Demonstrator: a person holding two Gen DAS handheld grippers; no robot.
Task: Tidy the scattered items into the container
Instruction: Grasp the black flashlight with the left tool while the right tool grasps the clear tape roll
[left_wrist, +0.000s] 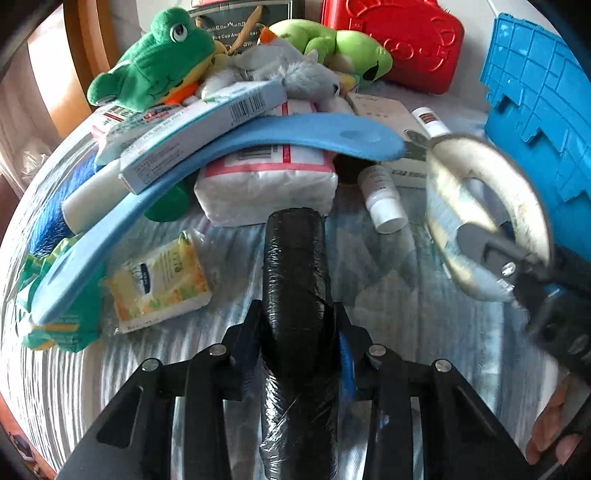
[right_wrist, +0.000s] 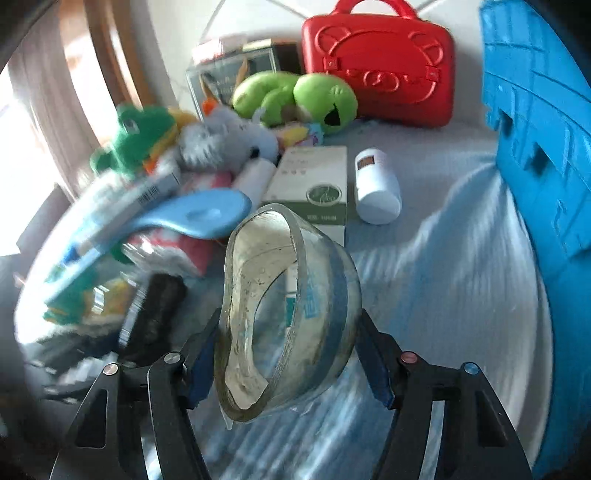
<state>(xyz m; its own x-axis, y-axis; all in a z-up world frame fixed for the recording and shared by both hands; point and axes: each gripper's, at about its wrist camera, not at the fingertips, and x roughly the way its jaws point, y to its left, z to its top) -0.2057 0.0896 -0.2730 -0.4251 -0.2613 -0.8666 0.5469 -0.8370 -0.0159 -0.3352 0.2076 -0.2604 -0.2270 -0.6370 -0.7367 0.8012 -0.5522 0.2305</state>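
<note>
A black wrapped roll (left_wrist: 295, 258) lies lengthwise between the fingers of my left gripper (left_wrist: 299, 317), which is shut on it just above the pale striped bedcover (left_wrist: 388, 302). Held off the cover, a clear tape roll (right_wrist: 325, 295) stands on edge in my right gripper (right_wrist: 288, 350), whose blue pads press on its two sides. In the left wrist view the same tape roll (left_wrist: 443, 206) hangs at the right, in front of the blue plastic crate (left_wrist: 535, 110). The crate (right_wrist: 535, 147) stands at the right edge. The black roll (right_wrist: 159, 306) shows blurred at the left.
A heap lies at the back left: green frog plush (left_wrist: 155, 62), grey plush (left_wrist: 295, 70), long blue foam piece (left_wrist: 229, 147), boxes, tissue packs (left_wrist: 162, 280). A white bottle (right_wrist: 376, 184), a green-white box (right_wrist: 314, 184) and a red case (right_wrist: 376, 70) lie behind. A person's fingers (left_wrist: 550, 428) show at bottom right.
</note>
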